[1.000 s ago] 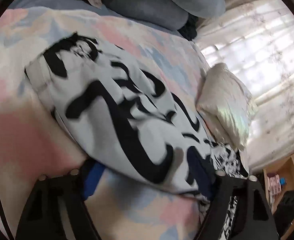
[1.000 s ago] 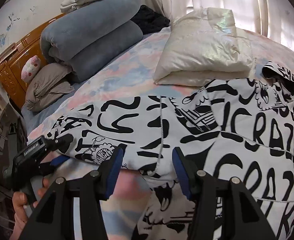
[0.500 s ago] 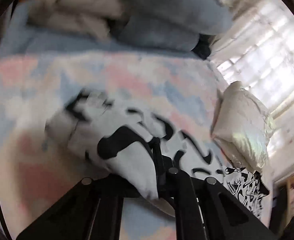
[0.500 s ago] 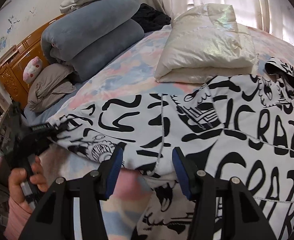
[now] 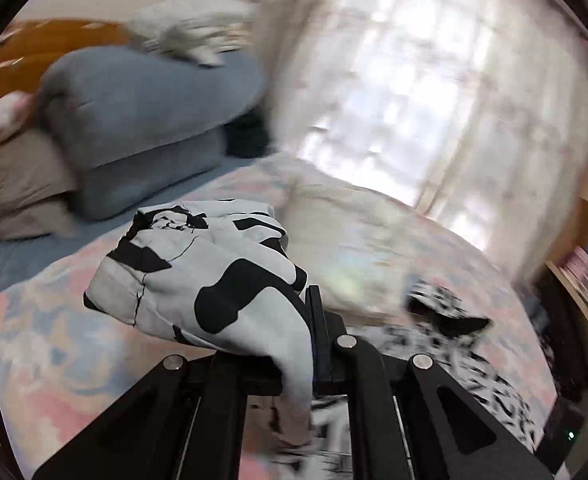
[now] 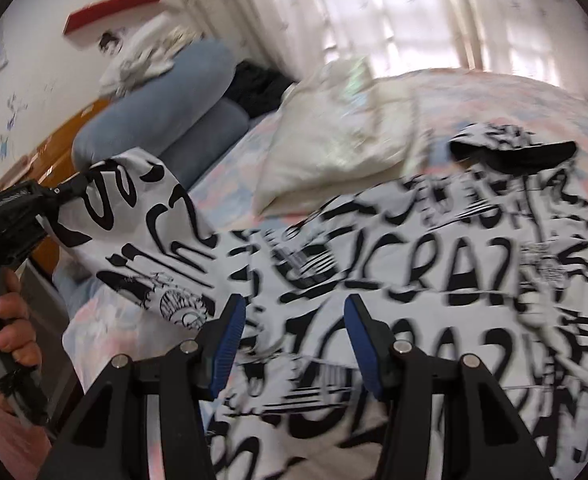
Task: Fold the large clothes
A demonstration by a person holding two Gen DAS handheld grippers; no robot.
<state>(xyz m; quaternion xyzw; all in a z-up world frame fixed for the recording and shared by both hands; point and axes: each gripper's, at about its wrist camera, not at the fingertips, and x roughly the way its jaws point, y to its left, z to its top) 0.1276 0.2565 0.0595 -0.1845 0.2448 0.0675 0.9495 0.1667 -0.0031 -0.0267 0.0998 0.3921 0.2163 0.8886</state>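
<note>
- While the left gripper (image 5: 309,344) has its fingers pressed together on a bunch of the black-and-white printed garment (image 5: 198,276), its own camera shows the cloth heaped up ahead of the fingers and draping down between them. It is held clear of the bed (image 5: 54,344), I would say so the sleeve end can be carried across the body of the garment as a fold.
- Beyond that gripper and to its right lies the cream pillow (image 5: 353,240); farther ahead and to the left sits the rolled blue blanket (image 5: 142,116). The view is smeared, so finer detail is lost.
- From the right wrist, the right gripper (image 6: 292,344) stands with its blue-padded fingers (image 6: 228,344) apart and nothing between them, low over the garment's spread body (image 6: 433,280). I judge it is placed there to pin or take the cloth while the other end swings over; whether it touches the fabric I cannot tell.
- Off to its left, the left gripper (image 6: 60,194) appears in the person's hand (image 6: 8,332), clamping the raised sleeve end, which slopes down to the body lying flat on the bed (image 6: 493,96).
</note>
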